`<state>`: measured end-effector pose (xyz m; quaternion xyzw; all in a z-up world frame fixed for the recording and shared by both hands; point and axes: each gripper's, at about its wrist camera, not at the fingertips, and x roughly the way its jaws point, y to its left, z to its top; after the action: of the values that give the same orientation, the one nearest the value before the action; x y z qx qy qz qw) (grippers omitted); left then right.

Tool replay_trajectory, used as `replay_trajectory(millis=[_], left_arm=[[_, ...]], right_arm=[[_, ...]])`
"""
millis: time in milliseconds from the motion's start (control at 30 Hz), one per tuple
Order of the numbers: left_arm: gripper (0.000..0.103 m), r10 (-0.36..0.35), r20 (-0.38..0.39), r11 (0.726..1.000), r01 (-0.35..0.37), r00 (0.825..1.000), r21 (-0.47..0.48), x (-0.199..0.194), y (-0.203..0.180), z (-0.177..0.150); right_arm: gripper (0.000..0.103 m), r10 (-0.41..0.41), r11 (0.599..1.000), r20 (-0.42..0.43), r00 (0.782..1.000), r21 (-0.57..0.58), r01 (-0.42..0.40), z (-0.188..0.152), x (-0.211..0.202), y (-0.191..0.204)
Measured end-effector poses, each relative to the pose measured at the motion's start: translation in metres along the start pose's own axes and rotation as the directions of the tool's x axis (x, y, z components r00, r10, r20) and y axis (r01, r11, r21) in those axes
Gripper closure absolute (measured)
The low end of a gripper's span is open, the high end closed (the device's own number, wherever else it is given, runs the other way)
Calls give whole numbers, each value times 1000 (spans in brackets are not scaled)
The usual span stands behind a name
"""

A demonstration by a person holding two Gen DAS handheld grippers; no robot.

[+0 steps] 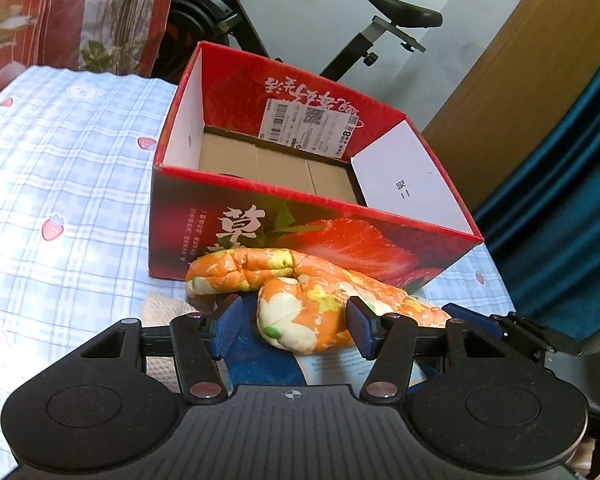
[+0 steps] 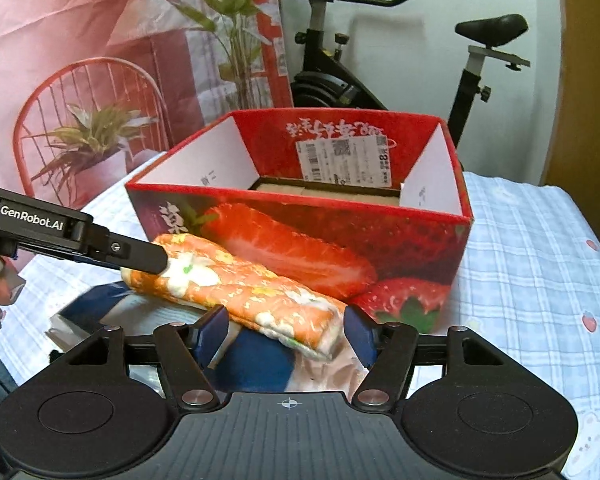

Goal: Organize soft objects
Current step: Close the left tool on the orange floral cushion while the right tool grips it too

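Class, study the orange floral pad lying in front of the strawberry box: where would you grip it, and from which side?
Grip the pad at both ends, coming in from the near side, away from the box. It is long, soft and folded, so one central hold would probably let it sag. The left tool and right tool already straddle opposite ends, jaws open.

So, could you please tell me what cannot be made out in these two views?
- Box floor: in both wrist views the strawberry box's near wall hides the front of it.
- Shipping label: print too small to read.
- Blue item under the orange floral cloth roll: covered by the roll and the right gripper.
- Left gripper: pad contact with the roll unclear.
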<state>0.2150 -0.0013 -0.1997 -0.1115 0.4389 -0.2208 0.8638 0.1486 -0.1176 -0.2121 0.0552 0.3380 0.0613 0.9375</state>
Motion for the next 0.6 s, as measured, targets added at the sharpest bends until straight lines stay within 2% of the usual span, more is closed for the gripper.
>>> replay_trajectory(millis=[200, 400, 467, 600], left_arm=[[45, -13, -7, 1000, 13, 1000, -27, 6, 3, 0], [51, -25, 3, 999, 25, 1000, -37, 5, 2, 2], [60, -16, 12, 999, 17, 1000, -40, 4, 3, 2], [70, -22, 37, 999, 24, 999, -33, -1, 3, 4]], right_arm=[[46, 18, 1000, -3, 1000, 20, -18, 0, 3, -6], [51, 34, 999, 7, 999, 18, -35, 6, 2, -5], [55, 37, 999, 8, 999, 20, -37, 7, 1, -7], [69, 34, 999, 10, 999, 23, -34, 8, -1, -9]])
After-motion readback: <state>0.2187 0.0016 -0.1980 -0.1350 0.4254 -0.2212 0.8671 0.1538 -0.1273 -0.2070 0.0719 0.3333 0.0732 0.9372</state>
